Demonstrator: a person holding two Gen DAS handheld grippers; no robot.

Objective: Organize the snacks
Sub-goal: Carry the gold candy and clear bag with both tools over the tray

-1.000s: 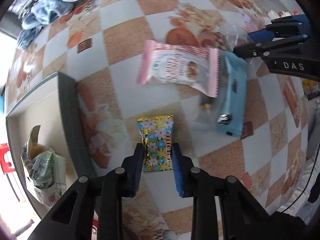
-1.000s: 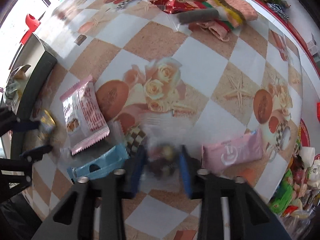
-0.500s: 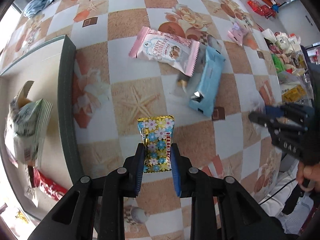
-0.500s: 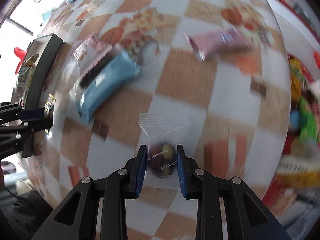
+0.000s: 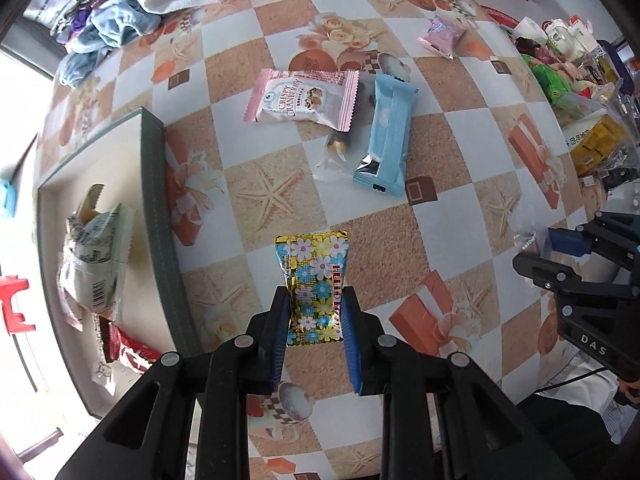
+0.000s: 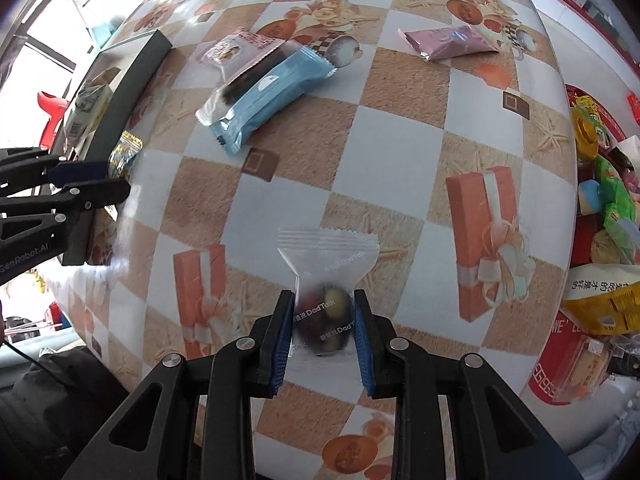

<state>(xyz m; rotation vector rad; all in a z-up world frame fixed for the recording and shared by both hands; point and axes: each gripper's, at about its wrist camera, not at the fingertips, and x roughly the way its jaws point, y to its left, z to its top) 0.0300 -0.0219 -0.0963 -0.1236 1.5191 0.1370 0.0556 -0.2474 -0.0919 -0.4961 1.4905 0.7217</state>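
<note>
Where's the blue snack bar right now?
Left wrist view: blue snack bar lies on the table, right of the pink cranberry packet, partly over a clear wrapper.

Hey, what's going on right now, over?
Left tongs shut on flowery candy. Right tongs shut on clear packet. Both lifted over table. Tray at left, path open.

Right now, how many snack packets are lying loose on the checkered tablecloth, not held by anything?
4: pink cranberry packet, blue packet beside it, clear packet partly hidden between them, and mauve packet farther off. Others may be hidden.

Gold floral candy packet (image 5: pixel 314 276); clear snack pouch (image 6: pixel 328 276); checkered tablecloth (image 5: pixel 440 184).
</note>
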